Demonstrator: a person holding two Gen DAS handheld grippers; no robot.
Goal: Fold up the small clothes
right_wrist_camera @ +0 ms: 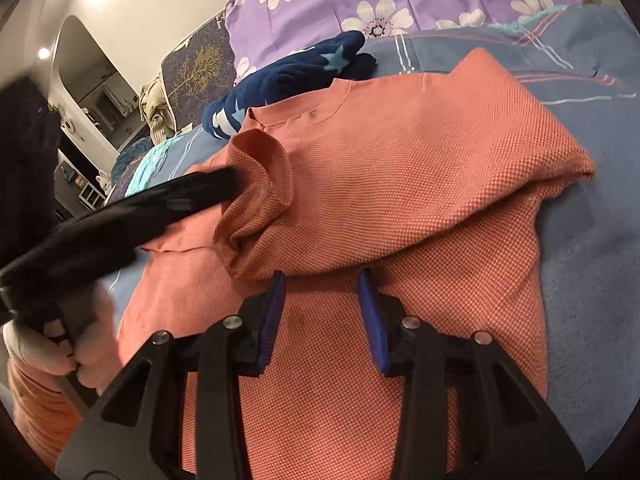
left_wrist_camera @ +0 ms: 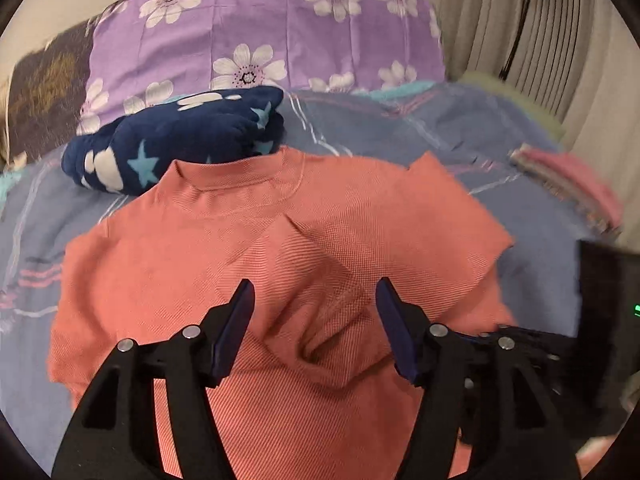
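Observation:
A salmon-orange knit shirt point(left_wrist_camera: 304, 240) lies spread on the blue bed cover, collar toward the far side. In the right wrist view the shirt point(right_wrist_camera: 400, 168) has one side folded over its middle, and a sleeve is bunched at the left. My left gripper point(left_wrist_camera: 316, 292) hovers over the shirt's middle, open, with nothing between its blue pads. My right gripper point(right_wrist_camera: 321, 280) is open just before the folded edge, and only flat cloth lies below it. The left gripper's black body point(right_wrist_camera: 160, 208) shows blurred in the right wrist view, near the bunched sleeve.
A folded navy garment with stars point(left_wrist_camera: 180, 140) sits just behind the collar. A purple flowered pillow point(left_wrist_camera: 260, 32) lies beyond it. A pink striped cloth point(left_wrist_camera: 568, 176) lies at the right on the blue cover point(left_wrist_camera: 440, 128). Curtains point(left_wrist_camera: 520, 20) hang far right. A hand point(right_wrist_camera: 60, 352) holds the left tool.

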